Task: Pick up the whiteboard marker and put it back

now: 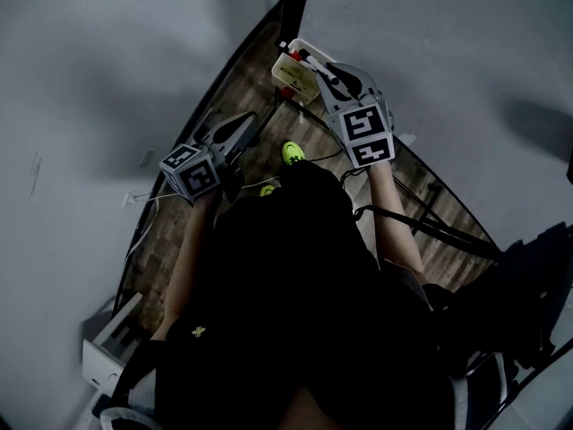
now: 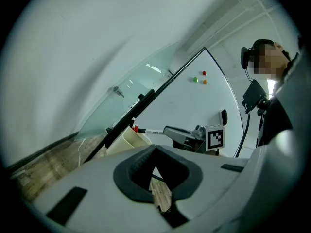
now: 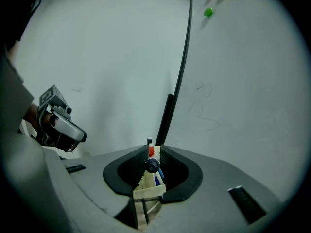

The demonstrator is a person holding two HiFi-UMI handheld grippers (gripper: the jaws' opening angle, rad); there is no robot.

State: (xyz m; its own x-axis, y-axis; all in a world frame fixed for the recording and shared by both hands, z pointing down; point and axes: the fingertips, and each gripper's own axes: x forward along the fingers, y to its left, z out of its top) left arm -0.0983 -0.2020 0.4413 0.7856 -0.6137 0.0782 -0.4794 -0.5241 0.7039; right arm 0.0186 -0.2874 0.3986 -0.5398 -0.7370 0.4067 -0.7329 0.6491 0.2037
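Note:
My right gripper [image 1: 315,66] is shut on a whiteboard marker [image 1: 307,59] with a white body and a red cap. It holds the marker just over a cream pen holder [image 1: 288,79] at the foot of the whiteboard. In the right gripper view the marker [image 3: 152,165] shows end-on between the pads, and the holder [image 3: 147,191] lies below with a blue pen in it. The left gripper view shows the same marker [image 2: 151,131] sticking out of the right gripper [image 2: 167,131] above the holder [image 2: 130,139]. My left gripper [image 1: 248,124] hangs back, shut and empty [image 2: 155,150].
The whiteboard [image 3: 243,81] has a black frame edge [image 3: 182,67] and carries red, green and orange magnets [image 2: 200,77]. A grey wall stands to the left. Cables [image 1: 421,218] run over the wooden floor [image 1: 242,79]. A white box [image 1: 112,348] sits near the person's left side.

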